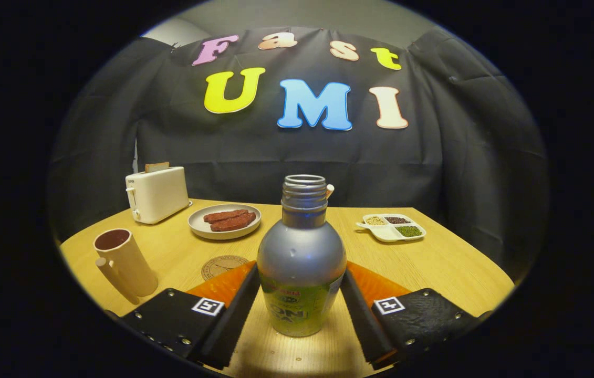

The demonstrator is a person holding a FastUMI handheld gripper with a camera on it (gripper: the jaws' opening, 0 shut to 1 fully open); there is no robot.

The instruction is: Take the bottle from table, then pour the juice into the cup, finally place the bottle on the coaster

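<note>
Both fingers of the gripper (300, 307) are sitting right up against the sides of the bottle (301, 262), one on each flank of its lower half, so it looks clamped on, though I can't totally swear the pads are pressing rather than just touching. That bottle stands upright on the wooden table (449, 262) with its cap off, silver shoulders and a green label lower down. Off to the left of the fingers there's a cream cup (123, 260) with a handle, upright too. Round coaster (221, 266) lies flat just beyond the left finger, between cup and bottle. Further back: a white toaster (157, 193), a plate of sausages (225, 220), and a divided snack tray (391, 227) on the right.
</note>
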